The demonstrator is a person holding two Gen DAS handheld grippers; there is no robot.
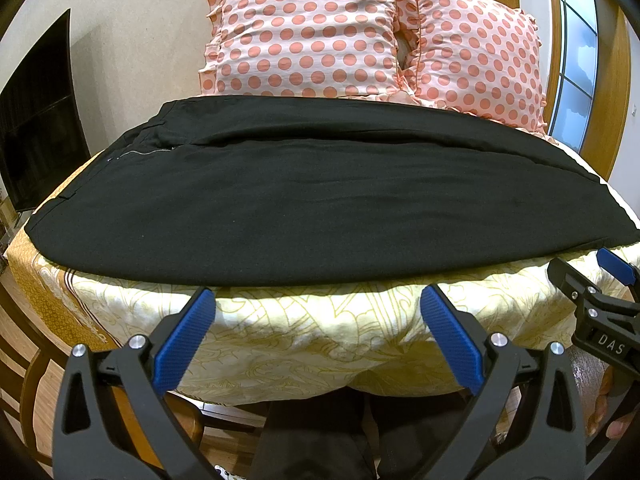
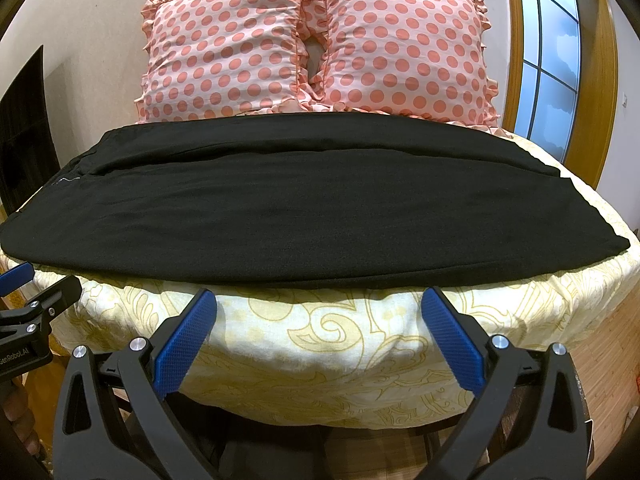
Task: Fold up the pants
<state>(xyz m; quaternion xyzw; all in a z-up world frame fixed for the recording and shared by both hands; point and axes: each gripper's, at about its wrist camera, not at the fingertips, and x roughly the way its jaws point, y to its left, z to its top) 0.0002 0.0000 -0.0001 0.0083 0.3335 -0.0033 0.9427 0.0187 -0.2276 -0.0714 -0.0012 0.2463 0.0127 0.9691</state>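
Note:
Black pants (image 1: pixel 312 196) lie flat across the bed, waist and zipper at the left, legs running right; they also show in the right wrist view (image 2: pixel 304 208). My left gripper (image 1: pixel 318 300) is open and empty, just short of the pants' near edge. My right gripper (image 2: pixel 320 300) is open and empty, also just short of the near edge. The right gripper shows at the right edge of the left wrist view (image 1: pixel 600 280); the left gripper shows at the left edge of the right wrist view (image 2: pixel 24 292).
The bed has a yellow patterned cover (image 1: pixel 320 340) (image 2: pixel 320 344). Two pink polka-dot pillows (image 1: pixel 304 28) (image 2: pixel 404 48) stand behind the pants. A dark TV screen (image 1: pixel 36 120) is at the left, a window (image 2: pixel 548 60) at the right.

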